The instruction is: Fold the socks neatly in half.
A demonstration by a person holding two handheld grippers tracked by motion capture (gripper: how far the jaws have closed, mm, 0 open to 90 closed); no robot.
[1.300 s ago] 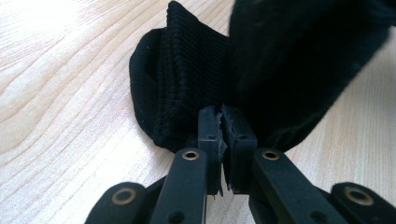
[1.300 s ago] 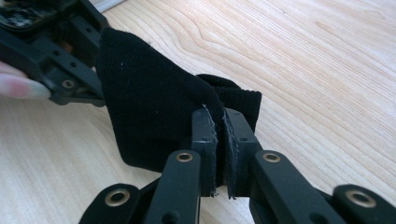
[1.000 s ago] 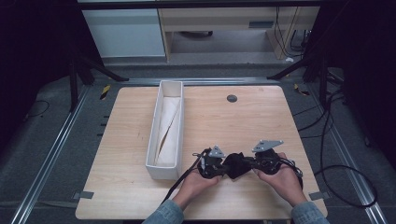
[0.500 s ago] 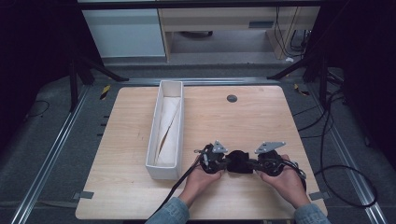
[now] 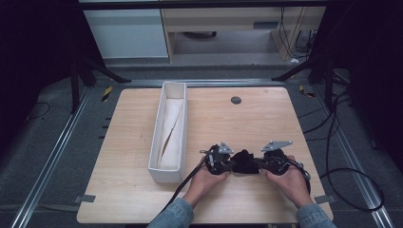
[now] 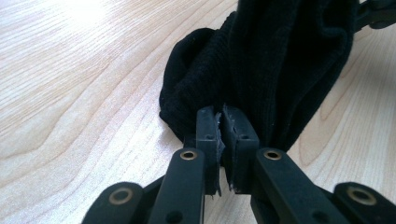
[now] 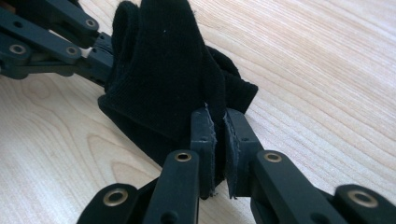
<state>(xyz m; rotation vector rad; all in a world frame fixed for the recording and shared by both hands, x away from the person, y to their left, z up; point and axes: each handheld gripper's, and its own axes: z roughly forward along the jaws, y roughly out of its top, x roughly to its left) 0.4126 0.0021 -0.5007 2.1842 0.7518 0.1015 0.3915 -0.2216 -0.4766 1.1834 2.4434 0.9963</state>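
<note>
Pale wooden table [image 5: 266, 123] is filling the scene, with a long white box [image 5: 169, 133] sitting on its left part and holding a cream cloth [image 5: 172, 124]. Right of the box, near the front edge, the left gripper [image 5: 231, 163] is clamping one side of a bunched black cloth [image 5: 244, 161] lying on the tabletop. Further right, the right gripper [image 5: 259, 163] is pinching the cloth's other side, jaws pressed together on the knit fabric.
</note>
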